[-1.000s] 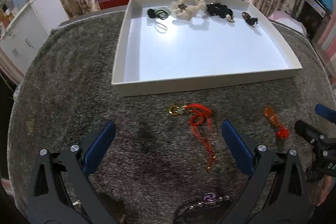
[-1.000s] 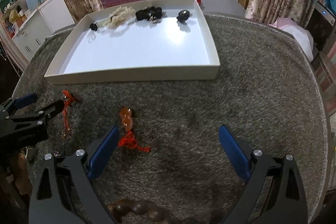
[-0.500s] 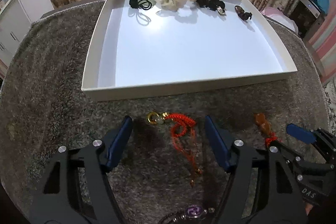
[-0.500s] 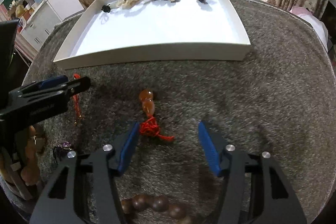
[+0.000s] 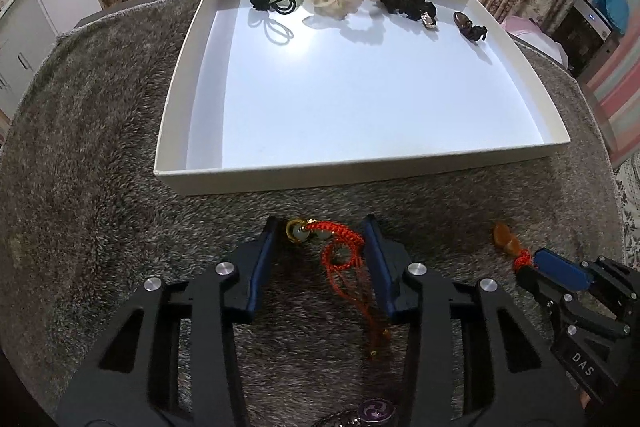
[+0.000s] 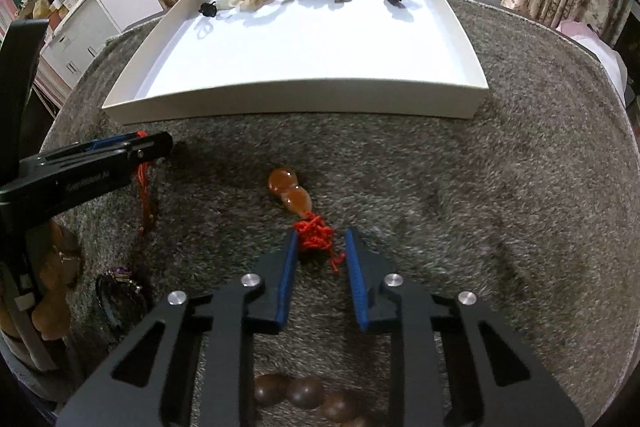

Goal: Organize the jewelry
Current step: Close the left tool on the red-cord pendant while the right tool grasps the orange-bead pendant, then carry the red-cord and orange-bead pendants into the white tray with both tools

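Our left gripper (image 5: 322, 239) and right gripper (image 6: 320, 245) have just been closing around the red cord bracelet (image 5: 340, 251) and orange gourd charm (image 6: 290, 191) at six o'clock of the white tray (image 5: 280, 179), not yet pinching, so loose cords may slip.

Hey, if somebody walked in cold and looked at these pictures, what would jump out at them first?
Probably the big white tray on the grey rug, with hair ties and scrunchies lined along its far edge. In front of it, the left gripper has just been closing around a red cord charm, while the right gripper has been closing around the red knot of an orange gourd pendant.
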Available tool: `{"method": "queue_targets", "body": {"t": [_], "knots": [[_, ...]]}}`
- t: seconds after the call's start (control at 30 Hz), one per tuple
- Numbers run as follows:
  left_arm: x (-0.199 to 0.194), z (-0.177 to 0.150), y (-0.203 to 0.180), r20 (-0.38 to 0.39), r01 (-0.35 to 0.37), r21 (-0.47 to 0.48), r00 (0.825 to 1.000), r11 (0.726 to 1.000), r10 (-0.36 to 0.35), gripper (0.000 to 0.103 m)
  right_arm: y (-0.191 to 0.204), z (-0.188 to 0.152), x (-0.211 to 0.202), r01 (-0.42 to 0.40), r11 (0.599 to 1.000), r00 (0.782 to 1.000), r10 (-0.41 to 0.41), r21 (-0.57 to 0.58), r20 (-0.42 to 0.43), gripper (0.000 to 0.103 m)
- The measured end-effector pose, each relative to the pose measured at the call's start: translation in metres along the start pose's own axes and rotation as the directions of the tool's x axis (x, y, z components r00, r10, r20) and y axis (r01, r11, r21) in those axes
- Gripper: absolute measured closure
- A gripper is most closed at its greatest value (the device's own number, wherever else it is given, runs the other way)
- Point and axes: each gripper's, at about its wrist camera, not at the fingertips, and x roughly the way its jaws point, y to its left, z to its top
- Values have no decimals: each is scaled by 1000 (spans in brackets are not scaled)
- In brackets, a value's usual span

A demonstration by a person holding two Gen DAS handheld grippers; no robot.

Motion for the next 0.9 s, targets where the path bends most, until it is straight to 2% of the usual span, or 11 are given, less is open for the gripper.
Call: {"method": "queue_targets", "body": {"t": [0.23,0.5,0.6,0.9], "knots": [[-3,-2,1,4,20,-1,1000,1000,-20,80,2,-1,-1,-2,1000,1000,2,-15,7,88],[-7,-5,-3,16,-14,20,1000,1000,13,87,0,-2,-3,-5,1000,1000,5,-8,14,91],[-11,-7,-5,29,-38,33,999,999,37,97,-1,-3,-3,-9,1000,1000,9,-3,15,91],[-14,-12,-7,33,-93,59,995,994,91,97,-2,-4,-4,-15,1000,1000,15,2,18,92]]}}
